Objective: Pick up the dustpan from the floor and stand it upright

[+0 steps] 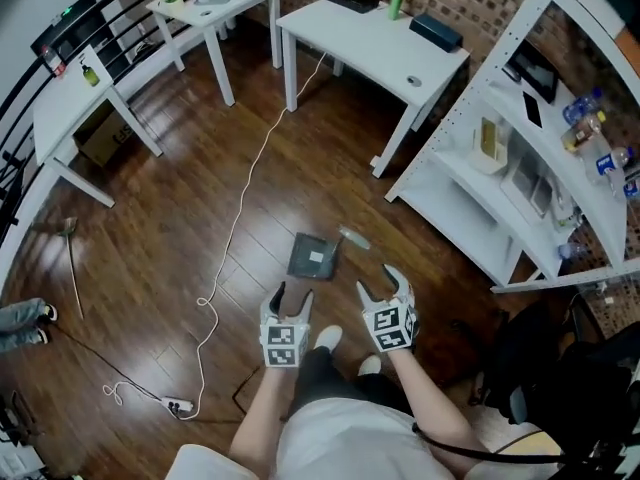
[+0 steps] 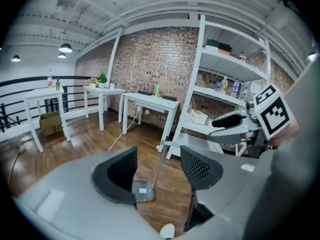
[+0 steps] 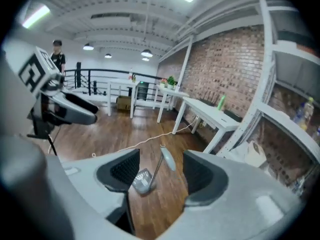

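Observation:
The grey dustpan (image 1: 313, 257) rests on the wooden floor with its pan flat and its long handle (image 1: 353, 237) rising up toward me. In the left gripper view the dustpan (image 2: 141, 190) lies on the floor beyond the jaws, which touch nothing. The right gripper view shows the pan (image 3: 141, 180) and the pale grip of the handle (image 3: 167, 159) beyond its jaws, untouched. My left gripper (image 1: 293, 293) and right gripper (image 1: 382, 281) hover side by side above and just short of the dustpan. Both are open and hold nothing.
White shelving (image 1: 500, 198) with bottles and boxes stands to the right. White tables (image 1: 380, 43) line the far side. A white cable (image 1: 235, 228) runs across the floor to a power strip (image 1: 178, 404). A broom (image 1: 72, 258) lies at the left. A black chair (image 1: 560, 368) is near right.

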Tool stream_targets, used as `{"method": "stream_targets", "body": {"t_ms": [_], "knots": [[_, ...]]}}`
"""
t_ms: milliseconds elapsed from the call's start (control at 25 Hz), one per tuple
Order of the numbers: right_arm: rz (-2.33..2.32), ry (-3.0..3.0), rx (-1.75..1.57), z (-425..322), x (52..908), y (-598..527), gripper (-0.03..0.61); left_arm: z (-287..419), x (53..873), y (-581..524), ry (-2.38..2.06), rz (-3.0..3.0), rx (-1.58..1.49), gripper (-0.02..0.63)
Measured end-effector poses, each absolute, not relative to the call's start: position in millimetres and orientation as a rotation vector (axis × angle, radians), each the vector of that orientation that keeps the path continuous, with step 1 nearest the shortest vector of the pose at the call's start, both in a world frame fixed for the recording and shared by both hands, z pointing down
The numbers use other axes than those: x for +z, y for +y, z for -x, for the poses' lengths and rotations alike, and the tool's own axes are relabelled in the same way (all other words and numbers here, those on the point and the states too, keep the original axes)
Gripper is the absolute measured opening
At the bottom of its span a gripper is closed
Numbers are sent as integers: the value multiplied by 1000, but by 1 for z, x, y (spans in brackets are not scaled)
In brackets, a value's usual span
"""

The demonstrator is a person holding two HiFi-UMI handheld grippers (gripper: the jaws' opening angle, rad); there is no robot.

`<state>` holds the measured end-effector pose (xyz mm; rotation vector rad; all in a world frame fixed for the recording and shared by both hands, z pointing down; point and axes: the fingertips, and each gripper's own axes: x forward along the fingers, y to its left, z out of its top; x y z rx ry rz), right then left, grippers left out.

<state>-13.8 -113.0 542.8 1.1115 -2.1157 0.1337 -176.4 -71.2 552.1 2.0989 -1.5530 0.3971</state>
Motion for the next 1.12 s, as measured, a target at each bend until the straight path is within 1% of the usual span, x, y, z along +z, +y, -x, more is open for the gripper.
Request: {"method": "stream_targets", "body": {"t_ms": [200, 320, 520, 680, 760, 840, 1000, 1120], "knots": [[-1352, -2276, 241, -28, 456, -40, 252, 129, 483, -50, -1533, -2283, 337, 288], [-1481, -2368, 240, -51, 413, 11, 252, 100, 439, -16, -1541, -2377, 269, 288], [-1590, -2495, 171, -73, 360, 118, 252, 69, 371, 89, -1631, -2461, 242, 291], [-1561, -2503, 171, -81, 348, 199, 252, 47, 348, 183, -1666, -2451, 235, 295], [-1519, -2510, 172, -73, 345, 237, 252, 49, 342, 223, -1676, -2443, 242, 295], [-1504, -2528, 127, -64, 331, 252, 252, 55, 331, 238, -1689, -2451, 224, 295], [-1577, -2517, 56, -54, 304, 255, 252, 75, 309, 246, -1688, -2509, 186, 295], [-1621, -2507, 51, -31, 295, 254, 252, 110, 299, 253, -1711, -2545, 176, 295]]}}
